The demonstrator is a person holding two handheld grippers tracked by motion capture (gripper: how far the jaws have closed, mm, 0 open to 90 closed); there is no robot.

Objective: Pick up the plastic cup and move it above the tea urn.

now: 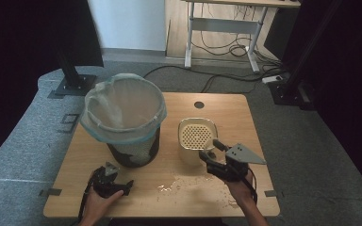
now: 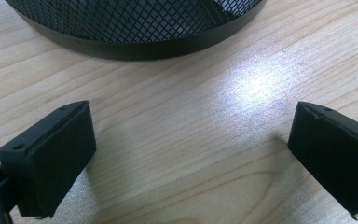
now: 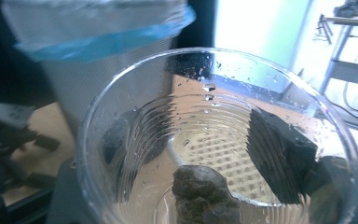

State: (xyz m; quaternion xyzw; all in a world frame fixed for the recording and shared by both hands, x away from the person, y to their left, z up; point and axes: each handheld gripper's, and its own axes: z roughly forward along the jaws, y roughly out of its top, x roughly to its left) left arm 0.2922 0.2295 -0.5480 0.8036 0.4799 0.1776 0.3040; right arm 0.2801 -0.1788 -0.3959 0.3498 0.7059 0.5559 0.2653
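Observation:
My right gripper point(image 1: 210, 150) is raised beside the cream strainer tub point(image 1: 197, 136), shut on a clear plastic cup point(image 3: 214, 116). In the right gripper view the gripper point(image 3: 200, 154) shows through the wet cup wall, with one black jaw on each side. A dark green-brown lump point(image 3: 203, 193) lies at the cup's bottom. My left gripper point(image 1: 113, 176) rests on the table in front of the black mesh bin point(image 1: 132, 150). The left gripper point(image 2: 191, 135) stands open with bare wood between its jaws.
The bin carries a clear bag liner point(image 1: 122, 110) with a blue rim and stands at the table's left. Pale crumbs point(image 1: 188, 183) are scattered on the wooden table point(image 1: 226, 108) near its front edge. A desk and cables stand on the floor behind.

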